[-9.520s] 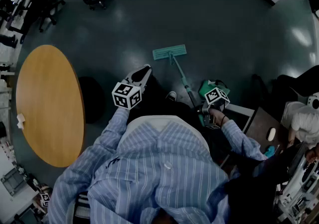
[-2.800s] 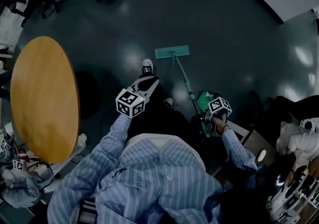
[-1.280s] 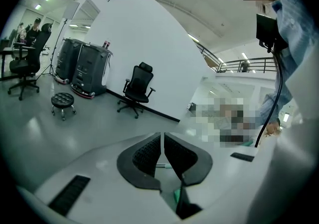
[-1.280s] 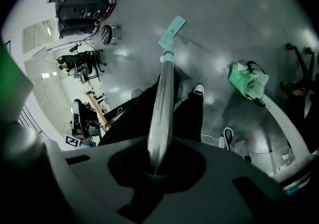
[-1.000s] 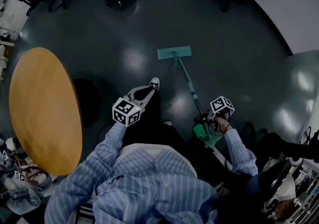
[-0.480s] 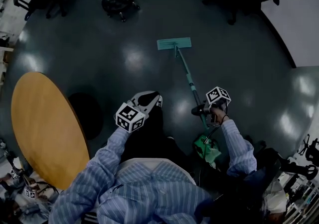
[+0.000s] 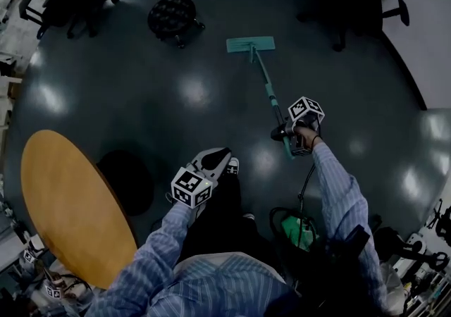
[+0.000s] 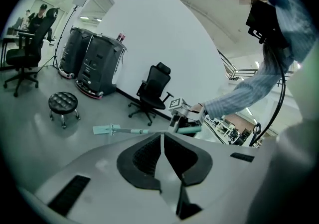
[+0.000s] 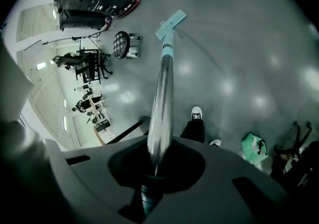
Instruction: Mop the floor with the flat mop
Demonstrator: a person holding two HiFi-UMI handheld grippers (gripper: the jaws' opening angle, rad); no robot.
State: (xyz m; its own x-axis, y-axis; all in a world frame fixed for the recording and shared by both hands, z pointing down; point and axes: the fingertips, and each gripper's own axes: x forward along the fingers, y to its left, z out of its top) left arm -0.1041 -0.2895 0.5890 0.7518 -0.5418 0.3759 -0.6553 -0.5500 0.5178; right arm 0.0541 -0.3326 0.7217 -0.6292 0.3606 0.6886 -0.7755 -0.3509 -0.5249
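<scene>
The right gripper (image 7: 285,132) is clamped on the handle of the flat mop (image 7: 265,86) — its 2 jaws closed around the metal pole. The mop's teal head (image 7: 250,44) lies flat on the dark floor (image 7: 127,90), far from the person and right of a black stool (image 7: 173,18). The left gripper (image 7: 215,162) — jaws pressed together on nothing — hangs near the person's shoe (image 7: 232,165), well apart from the mop.

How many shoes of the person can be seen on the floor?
2. One shoe is in front, fully visible; the other shoe is behind it, only partly visible, toward the green bag.
</scene>
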